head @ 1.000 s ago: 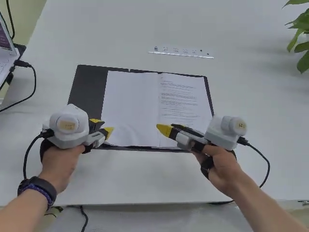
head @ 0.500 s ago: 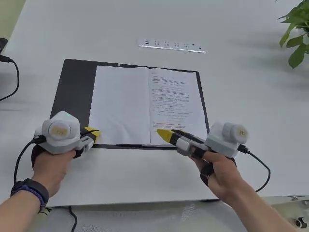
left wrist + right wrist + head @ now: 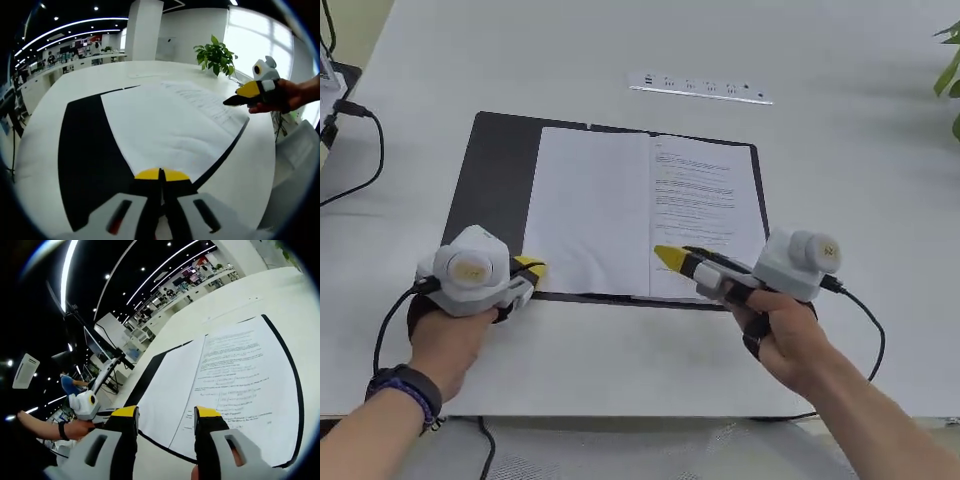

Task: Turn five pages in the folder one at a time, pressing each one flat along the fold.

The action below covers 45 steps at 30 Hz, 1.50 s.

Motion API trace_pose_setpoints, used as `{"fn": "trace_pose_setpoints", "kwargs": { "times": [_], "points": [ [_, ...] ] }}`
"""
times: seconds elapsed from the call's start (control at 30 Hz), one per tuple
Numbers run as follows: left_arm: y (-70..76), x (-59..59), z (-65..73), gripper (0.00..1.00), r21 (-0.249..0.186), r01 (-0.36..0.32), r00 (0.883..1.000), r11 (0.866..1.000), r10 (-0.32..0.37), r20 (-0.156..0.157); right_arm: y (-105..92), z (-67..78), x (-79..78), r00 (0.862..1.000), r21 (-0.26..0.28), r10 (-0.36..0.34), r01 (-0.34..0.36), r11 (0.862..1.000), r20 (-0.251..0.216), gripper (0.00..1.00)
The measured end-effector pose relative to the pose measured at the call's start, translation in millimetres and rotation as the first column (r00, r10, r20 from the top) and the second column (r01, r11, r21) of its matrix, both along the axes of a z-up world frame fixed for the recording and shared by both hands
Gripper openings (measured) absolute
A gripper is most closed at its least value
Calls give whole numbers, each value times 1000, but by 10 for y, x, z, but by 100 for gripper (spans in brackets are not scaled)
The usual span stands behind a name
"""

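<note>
Printed lines on right page [image 3: 695, 200]: too small to read.

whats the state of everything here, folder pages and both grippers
black folder, open, flat on the white table
blank white left page, lying flat
printed right page, lying flat
left gripper, jaws shut, at the blank page's near edge
right gripper, jaws open, above the printed page
</note>
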<state>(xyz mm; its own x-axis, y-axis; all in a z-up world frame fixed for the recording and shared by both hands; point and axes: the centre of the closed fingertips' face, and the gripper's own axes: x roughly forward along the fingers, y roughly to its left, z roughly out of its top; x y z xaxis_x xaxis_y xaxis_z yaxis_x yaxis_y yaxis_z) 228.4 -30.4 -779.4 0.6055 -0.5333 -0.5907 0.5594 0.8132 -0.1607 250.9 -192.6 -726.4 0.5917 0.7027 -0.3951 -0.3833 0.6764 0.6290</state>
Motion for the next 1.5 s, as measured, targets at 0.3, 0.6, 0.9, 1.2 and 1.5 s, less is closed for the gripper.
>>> {"fn": "trace_pose_setpoints", "kwargs": {
  "times": [0.3, 0.6, 0.9, 1.2, 1.5],
  "points": [
    [14, 10, 1, 0, -31, -36, 999, 999, 36, -19, 138, -9, 408, 1000, 12, 8, -8, 1000, 25, 36],
    [22, 28, 2, 0, -42, -51, 998, 998, 50, -33, 201, -114, 795, 999, 56, -41, 40, 998, 28, 22],
    [28, 47, -5, 0, -47, -64, 997, 997, 61, -51, 197, -293, 1010, 998, 64, -61, 60, 996, 19, 12],
    [19, 64, -12, 0, -43, -57, 997, 997, 55, -54, 249, -341, 978, 998, 56, -55, 54, 997, 17, 3],
    [13, 70, -23, 0, -39, -57, 997, 998, 55, -53, 292, -317, 960, 999, 59, -45, 44, 997, 23, 0]
  ]
}}
